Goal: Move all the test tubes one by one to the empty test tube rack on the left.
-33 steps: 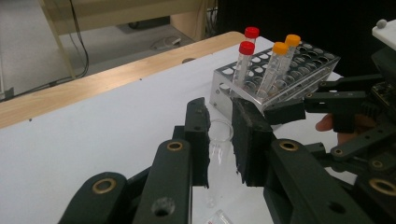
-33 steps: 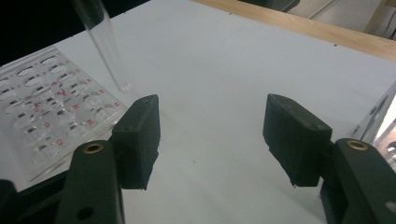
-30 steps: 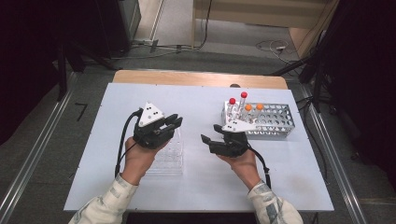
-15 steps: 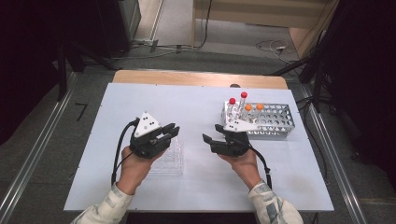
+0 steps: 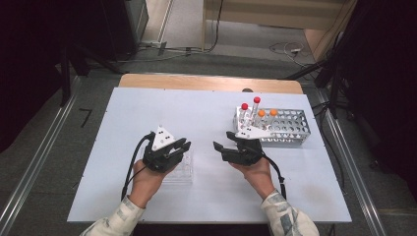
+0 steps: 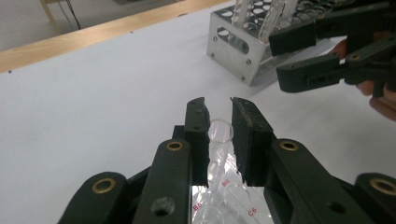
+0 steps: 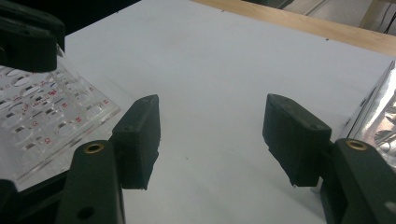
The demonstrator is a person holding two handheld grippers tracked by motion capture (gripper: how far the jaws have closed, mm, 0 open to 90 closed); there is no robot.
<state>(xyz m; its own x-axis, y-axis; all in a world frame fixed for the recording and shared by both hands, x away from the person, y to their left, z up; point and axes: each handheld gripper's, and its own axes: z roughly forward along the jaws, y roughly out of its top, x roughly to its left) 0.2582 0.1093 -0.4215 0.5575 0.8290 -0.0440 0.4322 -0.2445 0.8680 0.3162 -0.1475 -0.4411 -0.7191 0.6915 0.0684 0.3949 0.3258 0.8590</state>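
Tabletop (image 5: 147,113), white and broad, carries two racks well apart: a metal rack (image 5: 287,129) at the right with red- and orange-capped tubes standing in it, and a clear acrylic rack (image 5: 183,172) at the left, its holes marked with small red letters.

Over the last second the left hand has sunk toward the clear acrylic rack, so the left gripper (image 5: 183,146) now sits lower over it than before, while the right gripper (image 5: 222,147) has kept its place between the racks. That descent reads as a lowering of the held tube into one of the acrylic holes; I judge the placing under way and not finished, since the jaws are closed on it and have not let go.

In the left gripper view, the left gripper (image 6: 219,123) is clamped on a clear uncapped tube (image 6: 219,133) just below its rim, pads pressing both sides. The tube stands roughly upright, open mouth up, its long axis running down between the jaws with the tapered lower end toward the acrylic rack (image 6: 233,200) beneath; whether the tip is already inside a hole I cannot tell.

The right gripper (image 7: 212,135) stands wide open, nothing between its jaws, bare tabletop under it.
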